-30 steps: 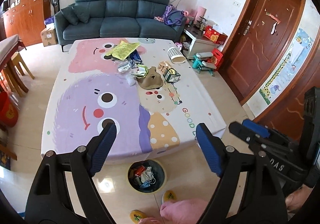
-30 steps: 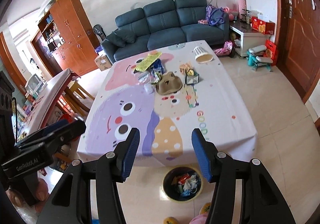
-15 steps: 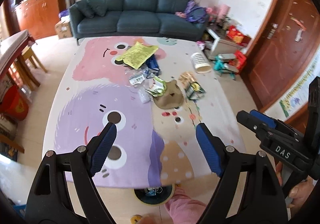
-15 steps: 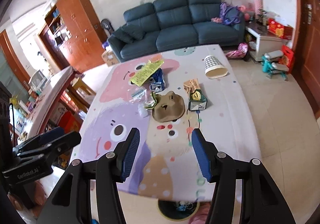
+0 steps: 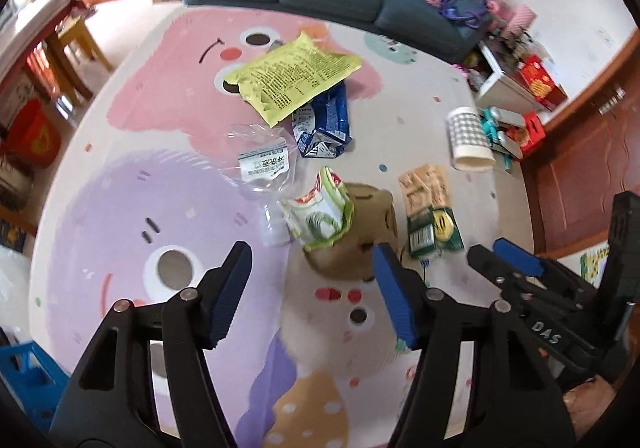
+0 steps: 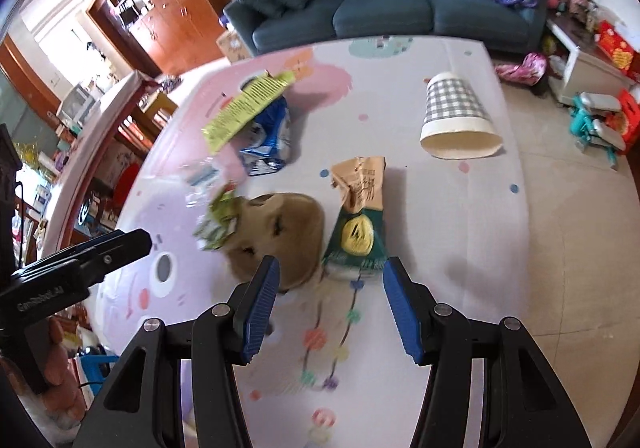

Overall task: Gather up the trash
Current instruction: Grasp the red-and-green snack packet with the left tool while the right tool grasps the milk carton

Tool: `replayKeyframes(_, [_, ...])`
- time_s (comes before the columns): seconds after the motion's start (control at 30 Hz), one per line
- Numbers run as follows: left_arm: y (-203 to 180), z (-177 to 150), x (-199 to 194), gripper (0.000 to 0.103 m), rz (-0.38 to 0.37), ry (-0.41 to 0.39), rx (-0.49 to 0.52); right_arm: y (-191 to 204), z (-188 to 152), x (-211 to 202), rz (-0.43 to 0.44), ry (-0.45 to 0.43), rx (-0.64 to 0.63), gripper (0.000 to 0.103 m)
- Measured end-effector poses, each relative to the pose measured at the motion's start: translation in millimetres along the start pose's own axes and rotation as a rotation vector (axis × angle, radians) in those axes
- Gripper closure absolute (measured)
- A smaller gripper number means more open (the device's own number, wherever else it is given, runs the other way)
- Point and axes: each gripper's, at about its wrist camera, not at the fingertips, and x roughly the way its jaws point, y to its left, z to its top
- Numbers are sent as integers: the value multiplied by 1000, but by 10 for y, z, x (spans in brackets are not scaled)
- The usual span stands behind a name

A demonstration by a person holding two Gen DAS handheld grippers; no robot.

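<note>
Claw-wise, your right claw [image 6: 328, 302] is hanging spread and empty near the green packet [image 6: 356, 236]; being light and crinkly, pinch its flattened edge.

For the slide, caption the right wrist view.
Open right gripper above the green snack bag and brown hat on the cartoon tablecloth.
</note>
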Motion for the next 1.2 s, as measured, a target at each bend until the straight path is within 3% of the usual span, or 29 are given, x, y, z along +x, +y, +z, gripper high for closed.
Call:
replayKeyframes(0.3, [-263, 308, 584, 44, 28, 61, 7, -200, 351, 759, 42, 91, 15, 48])
replayKeyframes(0.37, [-287, 300, 675, 59, 46, 77, 12, -229, 369, 892, 38, 114, 1, 48])
replayKeyframes(0.43, [-282, 300, 789, 66, 54, 103, 1, -247, 351, 945, 41, 124, -7, 51])
replayKeyframes(0.57, [-208, 293, 948, 73, 66, 134, -38, -284, 330, 1005, 61, 128, 4, 53])
replayKeyframes(0.7, [-162, 304, 1002, 84, 30, 138, -62, -261, 302, 989, 67, 123, -12, 53])
replayKeyframes(0.77, [-154, 308, 1017, 103, 29, 140, -63, -260, 308, 1006, 71, 122, -16, 54])
replayKeyframes(0.93, [-140, 268, 906, 103, 24, 101, -67, -269, 298, 973, 94, 113, -8, 63])
replayKeyframes(1.2, [-51, 145, 458, 103, 22, 33, -60, -293, 216, 754, 88, 74, 34, 64])
